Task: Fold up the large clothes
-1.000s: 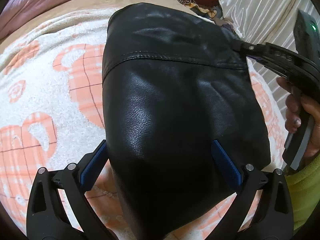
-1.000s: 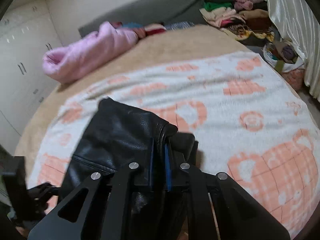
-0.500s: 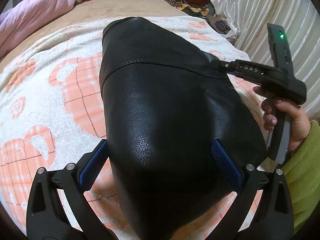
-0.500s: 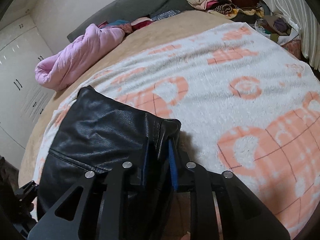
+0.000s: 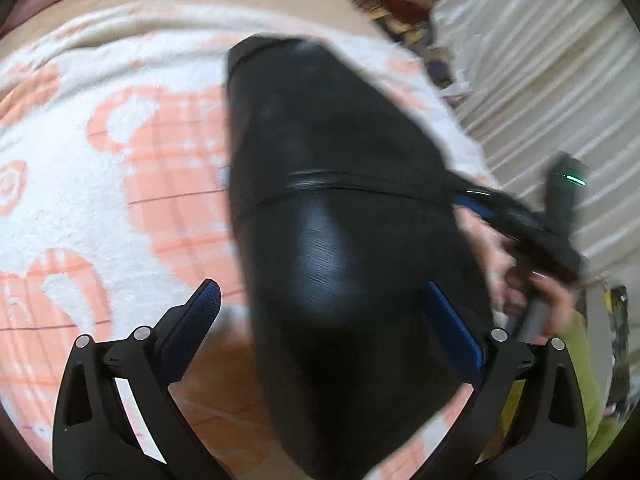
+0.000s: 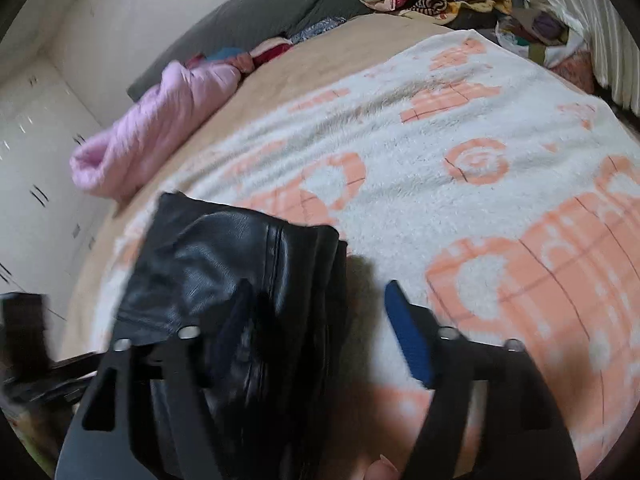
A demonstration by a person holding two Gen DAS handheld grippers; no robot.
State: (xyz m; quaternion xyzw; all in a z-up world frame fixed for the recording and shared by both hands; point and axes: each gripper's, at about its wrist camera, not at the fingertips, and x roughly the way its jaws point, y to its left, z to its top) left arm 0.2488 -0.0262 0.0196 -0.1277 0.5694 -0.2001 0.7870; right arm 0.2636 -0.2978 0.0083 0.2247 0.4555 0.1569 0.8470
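No legible text

Motion blur throughout; no lettering, labels or numbers readable on the black leather jacket [image 5: 344, 216], the blanket [image 6: 460, 168] (orange shapes only) or either tool.

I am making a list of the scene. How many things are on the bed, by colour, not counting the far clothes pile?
Black: 1, the leather garment
Pink: 1, the rolled quilt
White and orange: 1, the blanket
Total: 3
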